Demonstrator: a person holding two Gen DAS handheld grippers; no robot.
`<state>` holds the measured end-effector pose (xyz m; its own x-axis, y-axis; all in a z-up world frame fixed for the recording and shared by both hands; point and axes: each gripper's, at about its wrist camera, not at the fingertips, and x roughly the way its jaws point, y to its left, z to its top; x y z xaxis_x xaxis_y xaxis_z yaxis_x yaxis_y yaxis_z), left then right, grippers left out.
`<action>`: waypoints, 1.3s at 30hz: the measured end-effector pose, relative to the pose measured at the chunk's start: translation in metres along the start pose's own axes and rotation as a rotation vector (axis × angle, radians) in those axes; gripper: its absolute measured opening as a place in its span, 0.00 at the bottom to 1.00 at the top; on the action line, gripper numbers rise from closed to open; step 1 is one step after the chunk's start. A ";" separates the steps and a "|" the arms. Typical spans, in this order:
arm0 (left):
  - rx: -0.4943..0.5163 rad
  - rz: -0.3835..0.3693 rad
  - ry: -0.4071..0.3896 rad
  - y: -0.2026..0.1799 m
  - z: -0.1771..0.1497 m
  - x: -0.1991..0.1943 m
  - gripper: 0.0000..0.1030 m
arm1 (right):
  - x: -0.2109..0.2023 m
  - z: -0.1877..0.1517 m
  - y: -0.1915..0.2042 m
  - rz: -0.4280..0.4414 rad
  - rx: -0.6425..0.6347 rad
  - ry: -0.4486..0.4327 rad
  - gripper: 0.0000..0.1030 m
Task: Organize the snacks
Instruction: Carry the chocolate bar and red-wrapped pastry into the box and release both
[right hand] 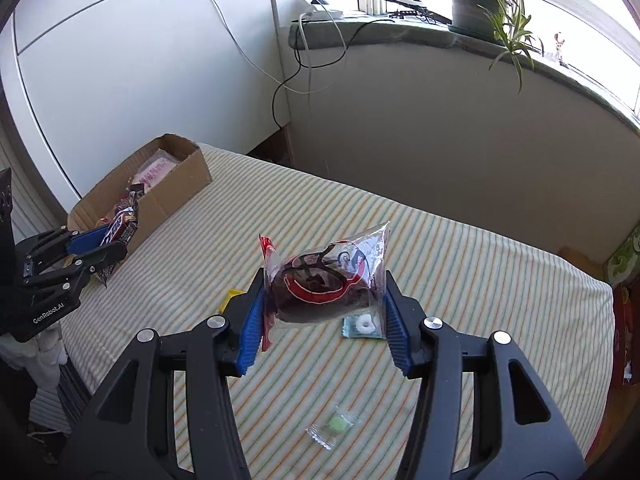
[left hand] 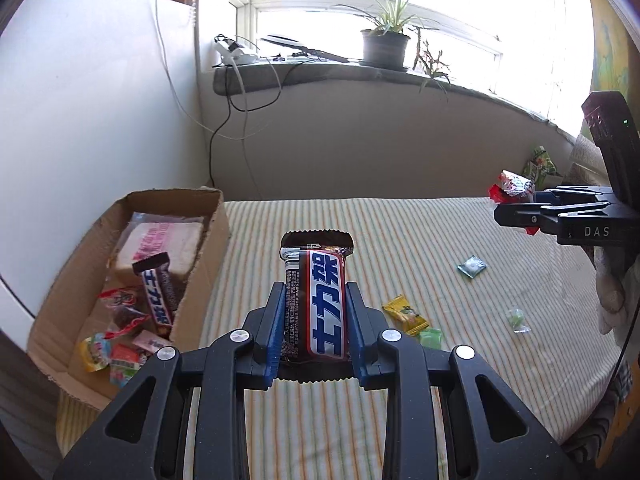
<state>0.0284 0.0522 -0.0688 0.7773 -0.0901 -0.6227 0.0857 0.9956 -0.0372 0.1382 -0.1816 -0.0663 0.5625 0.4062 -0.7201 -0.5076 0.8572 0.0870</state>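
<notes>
My left gripper is shut on a brown chocolate bar with blue characters, held above the striped cloth, right of the cardboard box. The box holds bread, another chocolate bar and several small snacks. My right gripper is shut on a clear packet with a dark cake and red print, held above the table. In the left wrist view that gripper is at the far right with the packet. In the right wrist view the left gripper is beside the box.
Loose candies lie on the striped cloth: a yellow one, a green one, a mint in teal wrap, a small clear-wrapped green one. A green packet lies at the far right. A windowsill with plants and cables is behind.
</notes>
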 end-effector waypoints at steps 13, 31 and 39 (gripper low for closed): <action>-0.092 0.211 -0.029 0.095 -0.012 -0.027 0.26 | 0.040 0.056 0.123 0.144 -0.173 -0.016 0.53; -0.162 0.300 -0.029 0.162 -0.021 -0.019 0.26 | 0.126 0.099 0.246 0.284 -0.287 0.052 0.54; -0.176 0.293 -0.034 0.166 -0.021 -0.018 0.26 | 0.140 0.106 0.259 0.291 -0.305 0.064 0.55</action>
<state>0.0158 0.2198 -0.0801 0.7735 0.2024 -0.6006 -0.2508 0.9680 0.0033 0.1545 0.1310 -0.0723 0.3304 0.5888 -0.7377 -0.8143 0.5730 0.0926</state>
